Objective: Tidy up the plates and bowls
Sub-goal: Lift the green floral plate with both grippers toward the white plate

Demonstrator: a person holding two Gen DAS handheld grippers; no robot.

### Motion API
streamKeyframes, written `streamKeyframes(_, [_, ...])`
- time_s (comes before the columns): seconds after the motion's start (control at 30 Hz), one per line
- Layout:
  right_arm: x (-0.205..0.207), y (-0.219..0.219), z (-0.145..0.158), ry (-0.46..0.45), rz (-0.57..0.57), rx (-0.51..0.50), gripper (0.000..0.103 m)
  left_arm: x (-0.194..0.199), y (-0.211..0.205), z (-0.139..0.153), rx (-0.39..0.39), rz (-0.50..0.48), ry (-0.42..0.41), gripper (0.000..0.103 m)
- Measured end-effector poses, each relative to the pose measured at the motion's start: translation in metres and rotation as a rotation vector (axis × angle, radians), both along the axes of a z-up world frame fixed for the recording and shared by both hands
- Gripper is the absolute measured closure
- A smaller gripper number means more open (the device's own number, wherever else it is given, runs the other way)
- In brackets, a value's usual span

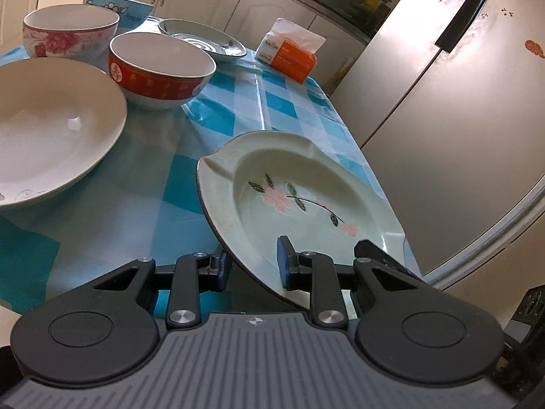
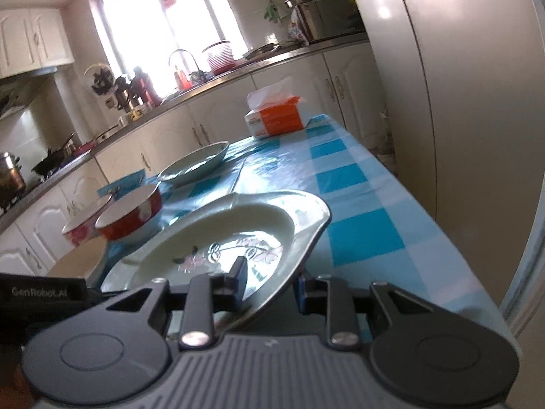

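A pale green flowered plate (image 1: pixel 299 191) is held tilted above the blue checked table (image 1: pixel 218 116). My left gripper (image 1: pixel 253 266) is shut on its near rim, one blue pad inside the plate, one beneath. My right gripper (image 2: pixel 269 283) is shut on the same plate (image 2: pixel 221 238) at its near rim. A large white plate (image 1: pixel 51 129) lies at left. A red-banded bowl (image 1: pixel 160 68), a pink-flowered bowl (image 1: pixel 69 30) and a grey-green dish (image 1: pixel 204 39) stand behind it.
An orange tissue pack (image 1: pixel 289 54) lies at the table's far end. A tall fridge (image 1: pixel 460 85) stands close to the table's right edge. Kitchen cabinets and a cluttered counter (image 2: pixel 204 81) run behind the table.
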State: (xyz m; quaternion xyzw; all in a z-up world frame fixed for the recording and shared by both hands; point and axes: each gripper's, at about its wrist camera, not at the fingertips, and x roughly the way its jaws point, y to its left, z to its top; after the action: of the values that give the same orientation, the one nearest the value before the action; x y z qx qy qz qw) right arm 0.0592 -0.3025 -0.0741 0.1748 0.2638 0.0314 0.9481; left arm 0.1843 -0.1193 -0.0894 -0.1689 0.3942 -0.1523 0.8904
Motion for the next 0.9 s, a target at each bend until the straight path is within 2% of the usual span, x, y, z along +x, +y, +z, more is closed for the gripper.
streamKeyframes(0.27, [0.013,-0.004,-0.004,0.031,0.017,0.064,0.072,-0.009,0.002,-0.004,0.033,0.000,-0.046,0.072])
streamKeyframes(0.3, [0.011,-0.004,-0.006,0.030,0.016,0.077,0.068,-0.010,0.003,-0.004,0.037,0.002,-0.053,0.070])
streamKeyframes(0.37, [0.009,-0.006,-0.008,0.025,0.017,0.097,0.062,-0.011,0.004,-0.003,0.067,0.024,-0.087,0.056])
streamKeyframes(0.4, [0.010,-0.006,-0.007,0.024,0.010,0.095,0.060,-0.010,0.006,-0.002,0.063,0.031,-0.096,0.054])
streamKeyframes(0.43, [0.011,-0.007,-0.006,0.017,-0.009,0.079,0.051,-0.009,0.009,-0.002,0.053,0.030,-0.100,0.053])
streamKeyframes(0.5, [0.012,-0.010,-0.004,-0.005,-0.033,0.067,0.043,-0.002,0.009,-0.002,0.053,0.035,-0.095,0.052])
streamKeyframes(0.6, [0.020,-0.018,-0.003,-0.016,-0.037,0.092,0.043,0.010,0.008,-0.005,0.066,0.047,-0.086,0.057])
streamKeyframes(0.67, [0.027,-0.021,-0.006,-0.008,-0.046,0.098,0.044,0.014,0.007,-0.007,0.067,0.046,-0.086,0.068])
streamKeyframes(0.8, [0.032,-0.024,-0.015,0.003,-0.032,0.145,0.065,0.018,0.003,-0.009,0.076,0.050,-0.094,0.073])
streamKeyframes(0.9, [0.028,-0.020,-0.015,-0.006,-0.032,0.124,0.065,0.017,0.004,-0.010,0.087,0.063,-0.097,0.080])
